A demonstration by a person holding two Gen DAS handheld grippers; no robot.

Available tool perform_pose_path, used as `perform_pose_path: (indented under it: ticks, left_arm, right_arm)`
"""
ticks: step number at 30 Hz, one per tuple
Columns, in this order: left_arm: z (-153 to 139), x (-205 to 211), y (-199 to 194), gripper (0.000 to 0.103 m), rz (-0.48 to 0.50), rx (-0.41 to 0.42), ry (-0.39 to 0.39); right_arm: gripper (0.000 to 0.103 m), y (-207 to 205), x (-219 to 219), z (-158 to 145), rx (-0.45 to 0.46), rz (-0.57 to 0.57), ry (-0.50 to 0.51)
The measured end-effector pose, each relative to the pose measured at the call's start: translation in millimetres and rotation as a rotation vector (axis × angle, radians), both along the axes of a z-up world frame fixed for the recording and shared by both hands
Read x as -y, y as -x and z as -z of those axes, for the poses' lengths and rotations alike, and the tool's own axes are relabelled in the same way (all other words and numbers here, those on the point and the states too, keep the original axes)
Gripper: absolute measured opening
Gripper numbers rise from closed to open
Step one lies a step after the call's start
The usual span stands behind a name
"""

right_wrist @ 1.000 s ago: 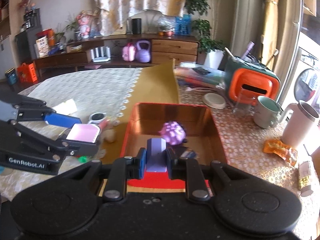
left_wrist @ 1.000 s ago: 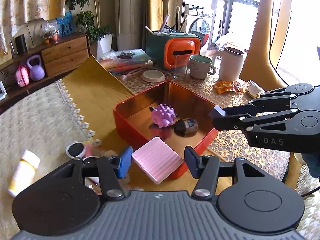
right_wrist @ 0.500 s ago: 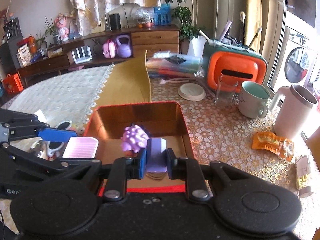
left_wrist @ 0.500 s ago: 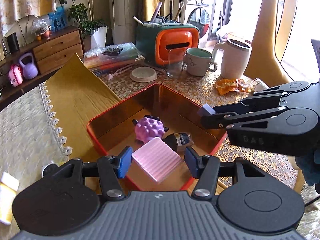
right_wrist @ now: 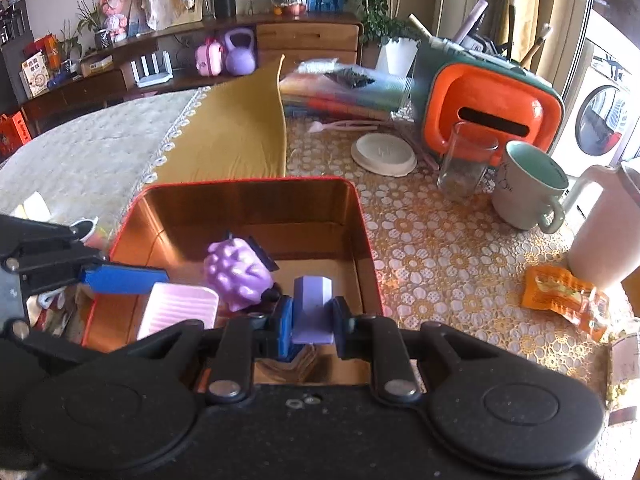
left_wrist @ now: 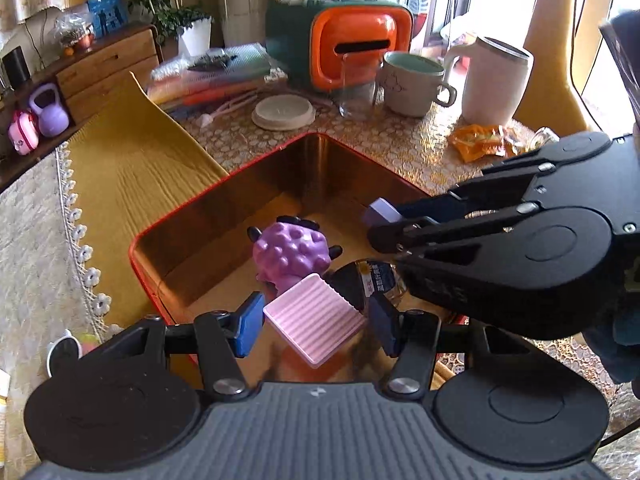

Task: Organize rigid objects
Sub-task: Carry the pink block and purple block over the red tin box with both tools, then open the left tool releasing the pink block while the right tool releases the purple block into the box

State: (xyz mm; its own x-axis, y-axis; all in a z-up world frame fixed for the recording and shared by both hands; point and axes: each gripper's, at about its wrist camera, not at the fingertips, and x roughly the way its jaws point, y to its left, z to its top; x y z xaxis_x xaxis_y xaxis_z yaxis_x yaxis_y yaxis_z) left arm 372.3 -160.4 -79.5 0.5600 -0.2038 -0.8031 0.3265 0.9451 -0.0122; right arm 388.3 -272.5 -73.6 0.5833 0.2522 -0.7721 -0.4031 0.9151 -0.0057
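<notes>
Right wrist: mug [right_wrist: 528, 188] beside tin [right_wrist: 360, 208].

A mug [right_wrist: 528, 188], glass [right_wrist: 464, 164] and snack packet [right_wrist: 564, 296] share the tablecloth [right_wrist: 440, 260].

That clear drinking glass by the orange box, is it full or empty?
Apparently empty: the clear glass stands upright beside the mug, and no liquid line shows through its walls.

No readable text, label on the dark round item [left_wrist: 370, 280] in the box too blurred
</notes>
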Motion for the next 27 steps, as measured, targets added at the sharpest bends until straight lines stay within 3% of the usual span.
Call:
perform_pose_path:
  ticks: [15, 23, 27]
  left_arm:
    - [19, 2, -13, 0.057, -0.007, -0.063, -0.032]
    - [19, 0, -13, 0.057, 0.003, -0.062, -0.025]
    - [17, -1, -10, 0.067, 0.003, -0.058, -0.007]
  right_arm:
    - [0.02, -19, -17, 20, -0.05, 0.002, 0.028]
    - [0.027, -20, -17, 23, -0.05, 0.019, 0.033]
    - [0.03, -18, -15, 20, -0.047, 0.025, 0.03]
